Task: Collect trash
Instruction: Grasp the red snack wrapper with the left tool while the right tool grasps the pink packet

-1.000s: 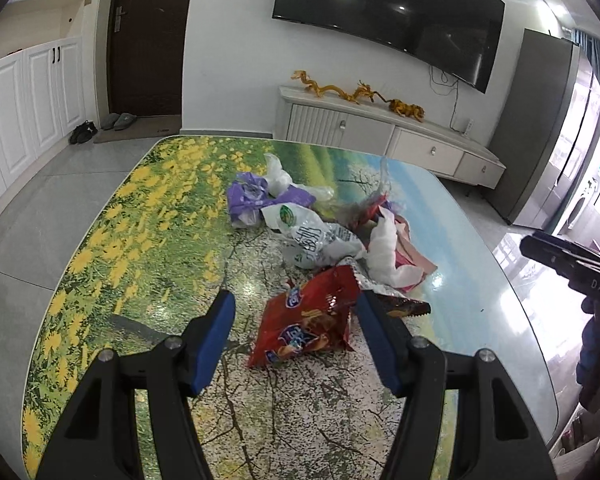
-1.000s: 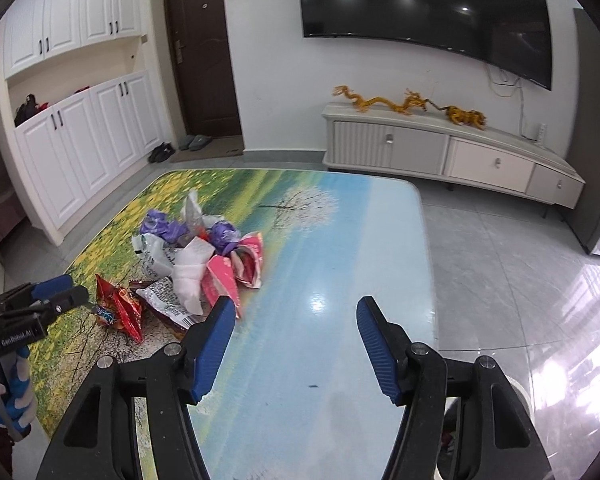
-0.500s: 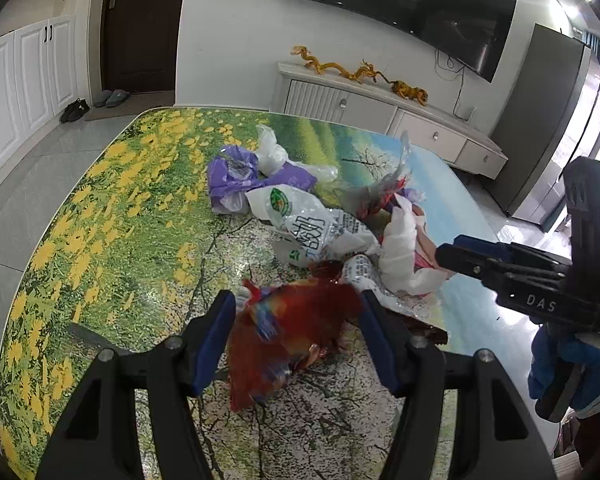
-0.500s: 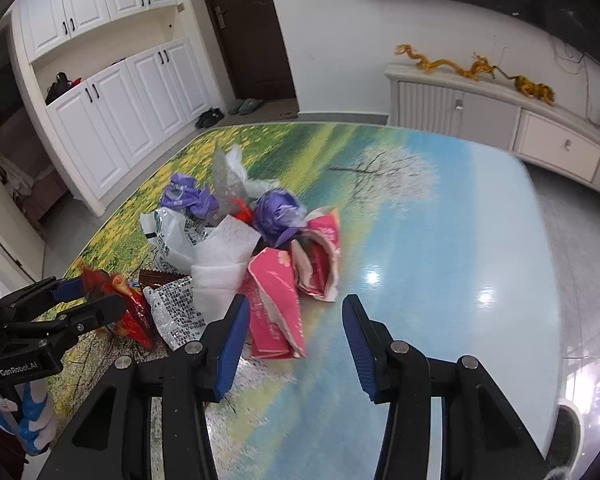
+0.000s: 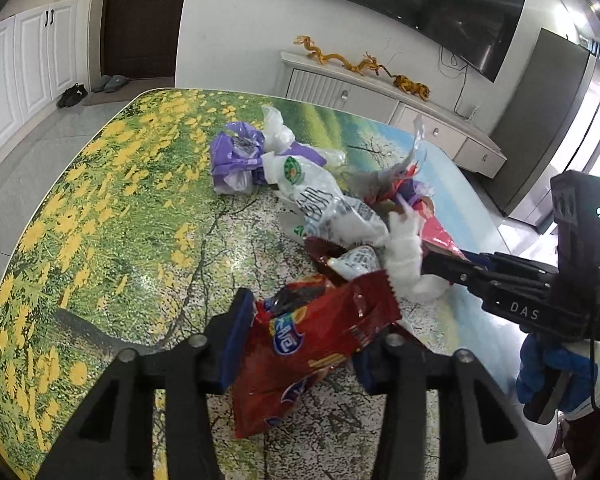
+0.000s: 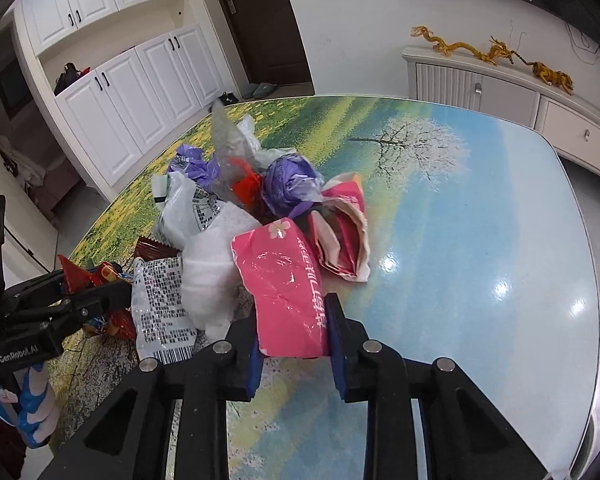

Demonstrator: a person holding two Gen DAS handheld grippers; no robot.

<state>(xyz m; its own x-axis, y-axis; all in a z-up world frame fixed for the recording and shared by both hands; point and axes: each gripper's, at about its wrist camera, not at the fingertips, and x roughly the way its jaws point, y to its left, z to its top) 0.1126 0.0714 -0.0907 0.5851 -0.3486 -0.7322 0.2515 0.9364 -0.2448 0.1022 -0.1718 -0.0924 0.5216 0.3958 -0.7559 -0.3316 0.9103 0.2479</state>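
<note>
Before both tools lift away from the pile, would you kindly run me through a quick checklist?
1. Left tool closed on red snack bag: ok.
2. Right tool closed on pink packet: ok.
3. Pink packet free of white wrapper beside it: cannot tell.
4. Red snack bag clear of the pile: cannot tell.
5. Trash bin in sight for the drop: not ok.

White cabinets (image 6: 112, 92), dark door (image 5: 140, 20), wall TV (image 5: 400, 4), grey tile floor (image 5: 16, 152).
</note>
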